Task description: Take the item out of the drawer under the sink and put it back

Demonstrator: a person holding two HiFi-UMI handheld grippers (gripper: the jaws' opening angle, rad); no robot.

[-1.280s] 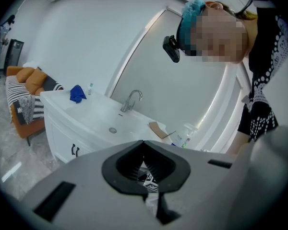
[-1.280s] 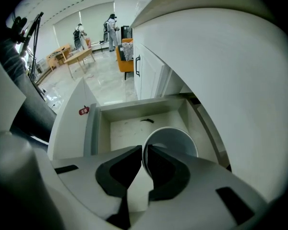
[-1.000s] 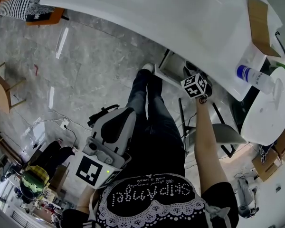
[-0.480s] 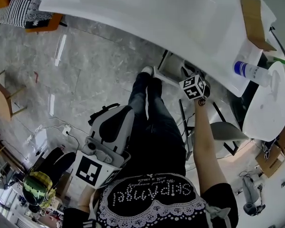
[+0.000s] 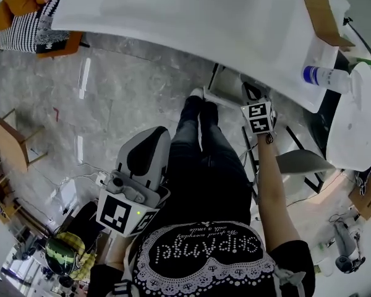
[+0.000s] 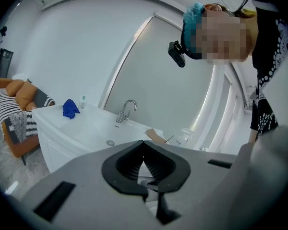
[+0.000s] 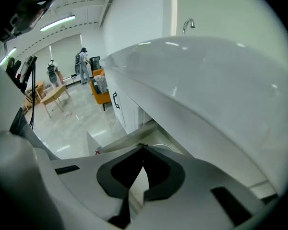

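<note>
The left tongs (image 6: pixel 144 145) are hanging idle beside the person's left leg, over the floor (image 5: pixel 130 85). Their jaws are lying together with nothing between them, well apart from the sink.

Further right, under the front edge of the white surface (image 5: pixel 173 11), the drawer (image 5: pixel 226 88) is standing pulled out. The right tongs (image 7: pixel 143 150) are pointing steeply down over it, just below that edge. That is where the change is happening: their jaws have just been closing and are now meeting at the tips. No object is showing between the pads, only a pale wedge of the drawer's inside seen past them. The marker cube (image 5: pixel 260 117) is showing a different face than a moment ago, so the wrist is rolling.

I cannot make out the item itself. A pale round rim (image 7: pixel 164 148) is showing inside the drawer just beyond the tips, and it may be the item. Judging from this, the grab is either catching something very thin or missing, and the item is probably lying in the drawer, so the taking-out is not yet done. At the surface's right end a bottle (image 5: pixel 321 76) is lying untouched.
</note>
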